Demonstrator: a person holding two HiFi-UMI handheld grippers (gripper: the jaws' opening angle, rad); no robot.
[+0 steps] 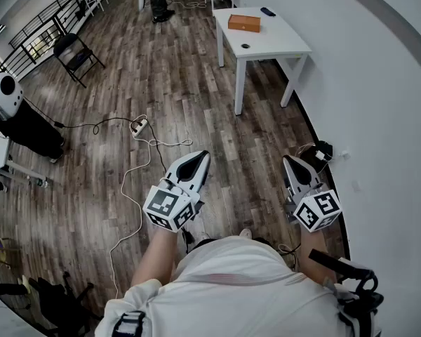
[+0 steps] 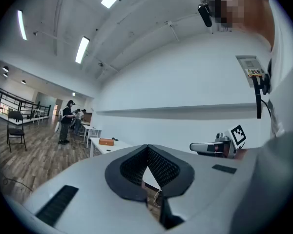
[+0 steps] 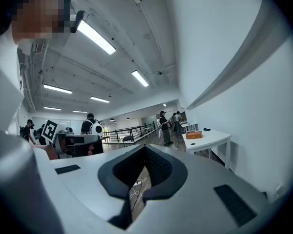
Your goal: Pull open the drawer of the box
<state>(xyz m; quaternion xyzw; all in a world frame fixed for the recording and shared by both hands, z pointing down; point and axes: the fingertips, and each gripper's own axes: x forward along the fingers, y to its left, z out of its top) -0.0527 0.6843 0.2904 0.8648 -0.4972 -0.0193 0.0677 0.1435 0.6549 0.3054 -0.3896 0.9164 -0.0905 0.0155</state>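
The floor is grainy wood plank, the table smooth white, the box brown wood.

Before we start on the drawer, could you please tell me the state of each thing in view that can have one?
Left gripper: shut, empty, far from the box.
Right gripper: shut, empty, far from the box.
Box: lying on the white table, untouched; its drawer is too far off to judge.
Folding chair: unfolded, unoccupied.
Power strip: on the floor, cables attached.
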